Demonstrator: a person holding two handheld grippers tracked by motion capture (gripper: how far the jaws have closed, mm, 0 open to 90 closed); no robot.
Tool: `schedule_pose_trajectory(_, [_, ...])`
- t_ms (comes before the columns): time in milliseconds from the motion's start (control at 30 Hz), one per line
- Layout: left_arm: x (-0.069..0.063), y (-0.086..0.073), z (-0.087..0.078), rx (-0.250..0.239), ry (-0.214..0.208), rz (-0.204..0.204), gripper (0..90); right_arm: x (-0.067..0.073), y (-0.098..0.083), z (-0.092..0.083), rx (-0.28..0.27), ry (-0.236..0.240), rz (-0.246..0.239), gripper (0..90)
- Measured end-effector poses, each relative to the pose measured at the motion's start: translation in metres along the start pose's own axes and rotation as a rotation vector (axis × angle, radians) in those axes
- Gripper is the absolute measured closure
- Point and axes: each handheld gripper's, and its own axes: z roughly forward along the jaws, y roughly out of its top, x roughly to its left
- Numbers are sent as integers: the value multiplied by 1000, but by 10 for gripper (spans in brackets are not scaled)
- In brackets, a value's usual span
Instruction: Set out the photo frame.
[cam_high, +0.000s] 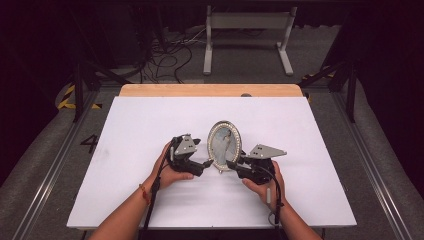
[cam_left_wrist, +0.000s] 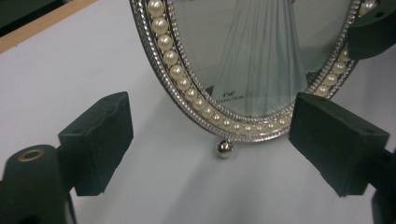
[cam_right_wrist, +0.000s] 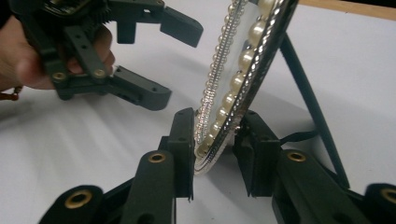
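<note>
**Materials and finishes**

Oval picture frame (cam_high: 224, 145): bright silver metal, beaded rim, glossy; a ring of lustrous cream pearls (cam_left_wrist: 177, 71); reflective glass pane; small polished ball foot (cam_left_wrist: 224, 147); matt black easel strut (cam_right_wrist: 306, 100).
Left gripper (cam_high: 205, 163) and right gripper (cam_high: 230, 164): matt black plastic, brass-coloured rivets, dull grey metal top plates.
Counter (cam_high: 150, 125): smooth matt white sheet; bare light wood strip (cam_high: 210, 90) along the far edge.

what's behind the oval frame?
In the right gripper view a dark easel leg slants from the back of the oval frame down to the white table. The backing panel itself faces away, so it's unseen.
</note>
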Motion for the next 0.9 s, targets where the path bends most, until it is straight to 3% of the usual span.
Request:
schedule_pose_trajectory(167, [5,6,7,-26,-25,-27,149,3,1,-10,-25,-34,-15,697])
schedule_pose_trajectory(400, [5,7,13,-28,-51,-19,200,4,5,-28,-93,-65,-16,763])
schedule_pose_trajectory(900, [6,5,13,-2,-72,-39,272,4,5,-28,-112,-88,-9,778])
